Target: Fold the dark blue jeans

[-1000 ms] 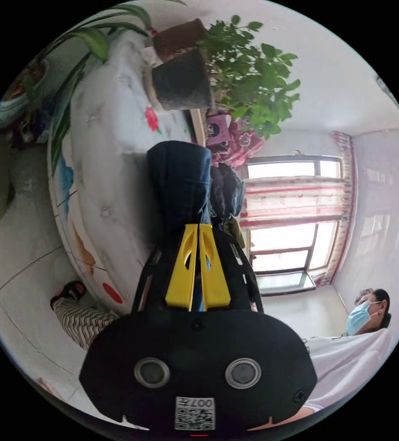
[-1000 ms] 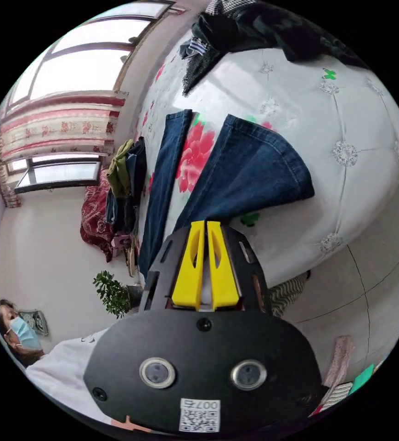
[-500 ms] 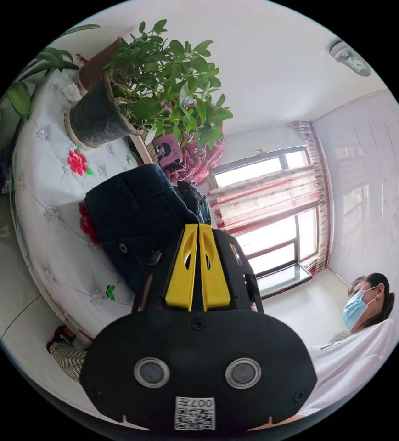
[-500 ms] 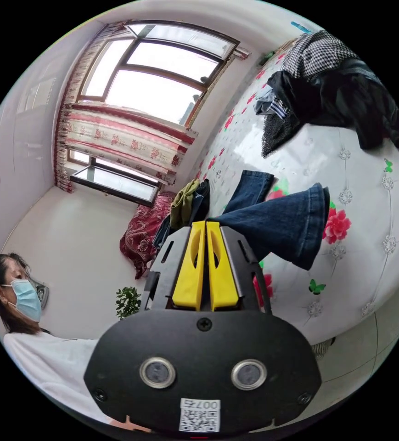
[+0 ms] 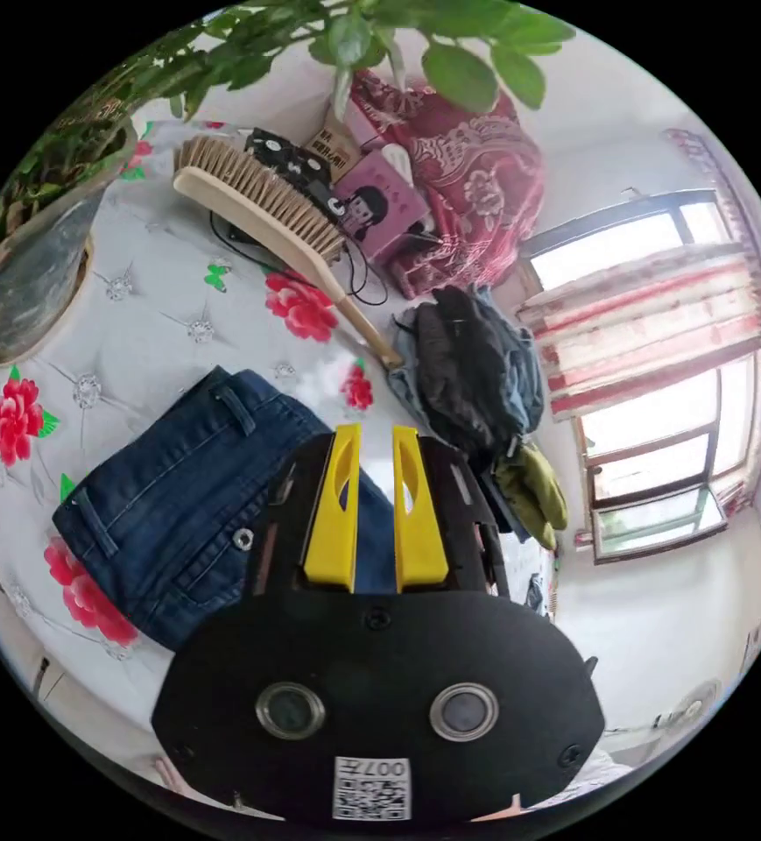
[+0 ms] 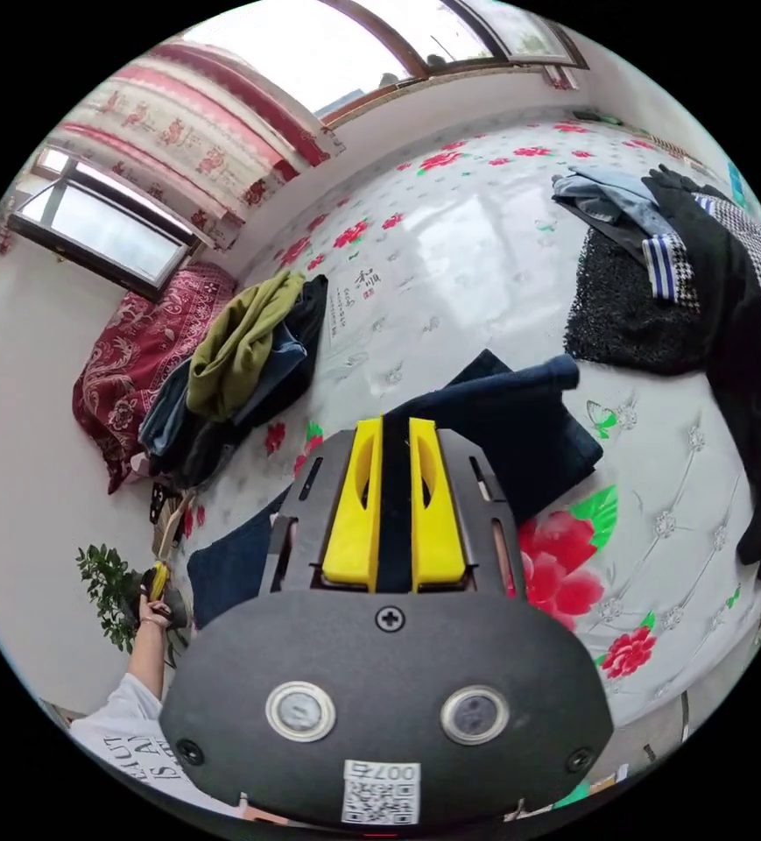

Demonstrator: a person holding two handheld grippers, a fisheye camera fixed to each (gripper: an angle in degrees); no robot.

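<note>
The dark blue jeans lie on the white flowered bed cover (image 5: 135, 342). Their waist end (image 5: 179, 499), with belt loops and a button, is spread flat to the left of my left gripper (image 5: 376, 431). That gripper's yellow jaws stand open just above the denim, holding nothing. In the right gripper view the leg end (image 6: 520, 420) lies folded on the cover (image 6: 485, 245), running out from under my right gripper (image 6: 396, 425). Those jaws are spread a little, with dark denim lying loose between them.
A long bristle brush (image 5: 266, 206), a potted plant (image 5: 21, 280) and a red patterned cloth (image 5: 459, 166) lie beyond the waist. A heap of dark and olive clothes (image 6: 240, 350) sits left of the legs, black and checked garments (image 6: 730, 289) at the right.
The jeans went from hanging in the air to lying on the bed. The left jaws opened and let go of the waist. The right jaws spread apart on the leg end.
</note>
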